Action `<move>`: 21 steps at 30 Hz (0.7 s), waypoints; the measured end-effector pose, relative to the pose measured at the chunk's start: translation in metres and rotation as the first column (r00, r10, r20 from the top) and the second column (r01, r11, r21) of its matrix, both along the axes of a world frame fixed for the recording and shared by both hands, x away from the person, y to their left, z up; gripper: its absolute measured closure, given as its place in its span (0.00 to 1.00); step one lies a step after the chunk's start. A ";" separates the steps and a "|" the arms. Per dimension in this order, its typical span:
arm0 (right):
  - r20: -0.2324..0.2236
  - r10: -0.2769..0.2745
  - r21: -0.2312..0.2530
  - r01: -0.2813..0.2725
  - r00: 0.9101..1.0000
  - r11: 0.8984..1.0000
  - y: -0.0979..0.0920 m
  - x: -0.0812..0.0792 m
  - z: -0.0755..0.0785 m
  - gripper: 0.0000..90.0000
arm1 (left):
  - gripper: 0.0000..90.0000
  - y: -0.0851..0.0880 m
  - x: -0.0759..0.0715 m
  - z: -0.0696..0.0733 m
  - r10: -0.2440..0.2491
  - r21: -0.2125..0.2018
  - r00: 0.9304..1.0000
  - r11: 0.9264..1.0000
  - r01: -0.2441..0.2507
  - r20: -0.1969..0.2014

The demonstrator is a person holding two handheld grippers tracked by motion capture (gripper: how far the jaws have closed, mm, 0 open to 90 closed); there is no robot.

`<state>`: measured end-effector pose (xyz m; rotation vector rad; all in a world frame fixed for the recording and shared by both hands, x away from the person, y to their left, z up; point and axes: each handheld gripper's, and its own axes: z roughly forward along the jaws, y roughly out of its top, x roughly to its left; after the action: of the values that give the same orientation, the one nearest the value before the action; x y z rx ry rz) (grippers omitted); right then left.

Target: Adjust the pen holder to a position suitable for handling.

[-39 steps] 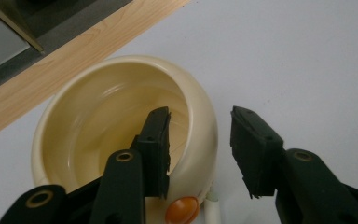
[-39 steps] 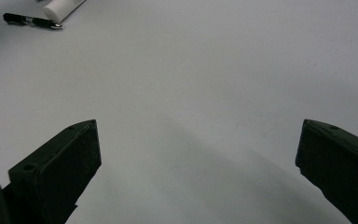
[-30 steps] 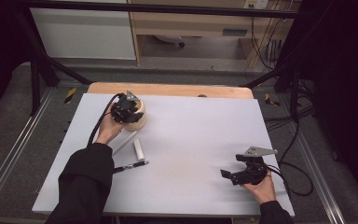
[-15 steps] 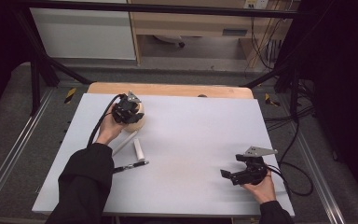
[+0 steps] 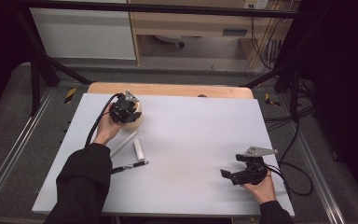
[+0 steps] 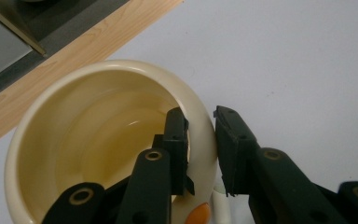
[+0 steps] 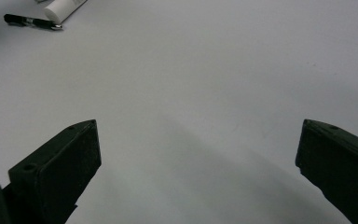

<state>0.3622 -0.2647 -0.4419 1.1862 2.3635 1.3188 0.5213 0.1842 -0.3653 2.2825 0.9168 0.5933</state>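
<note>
A cream cup (image 5: 136, 119) stands at the table's far left, and its pale hollow inside (image 6: 98, 135) faces the left gripper view. My left gripper (image 5: 123, 112) is at its rim: one jaw reaches inside the cup and the other sits outside, with the wall pinched at my left gripper (image 6: 200, 122). Its jaws have just been closing onto that wall. My right gripper (image 5: 228, 174) rests near the front right of the table, held by a hand. In its own view my right gripper (image 7: 198, 135) is open wide over bare table.
A white cylinder (image 5: 139, 149), a thin white stick (image 5: 123, 143) and a black pen (image 5: 130, 166) lie in front of the cup; the pen (image 7: 30, 21) and cylinder (image 7: 65, 8) show far off. The grey mat (image 5: 191, 135) meets a wooden edge (image 5: 168, 89) behind.
</note>
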 end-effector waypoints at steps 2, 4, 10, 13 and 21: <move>0.002 0.000 -0.001 0.000 1.000 1.000 0.000 0.000 0.000 0.01 | 0.83 0.001 -0.001 0.002 0.001 -0.008 1.000 1.000 -0.001 0.004; 0.000 0.000 0.000 0.000 1.000 1.000 0.000 0.000 0.000 0.01 | 0.83 0.002 -0.002 0.004 0.001 -0.012 1.000 1.000 -0.001 0.004; 0.002 0.002 0.000 -0.002 1.000 1.000 0.000 0.000 0.000 0.01 | 0.83 0.005 -0.007 0.010 -0.002 -0.037 1.000 0.999 0.002 0.005; 0.000 -0.001 0.000 0.001 1.000 1.000 0.000 0.000 0.000 0.01 | 0.83 0.006 -0.010 0.013 -0.006 -0.048 1.000 0.999 0.006 0.006; 0.001 0.000 0.000 0.000 1.000 1.000 0.000 0.000 0.000 0.01 | 0.83 0.002 -0.019 0.021 -0.024 -0.065 1.000 0.998 0.025 0.021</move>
<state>0.3622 -0.2646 -0.4420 1.1846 2.3632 1.3186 0.5024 0.1866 -0.3443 2.2224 0.8851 0.5661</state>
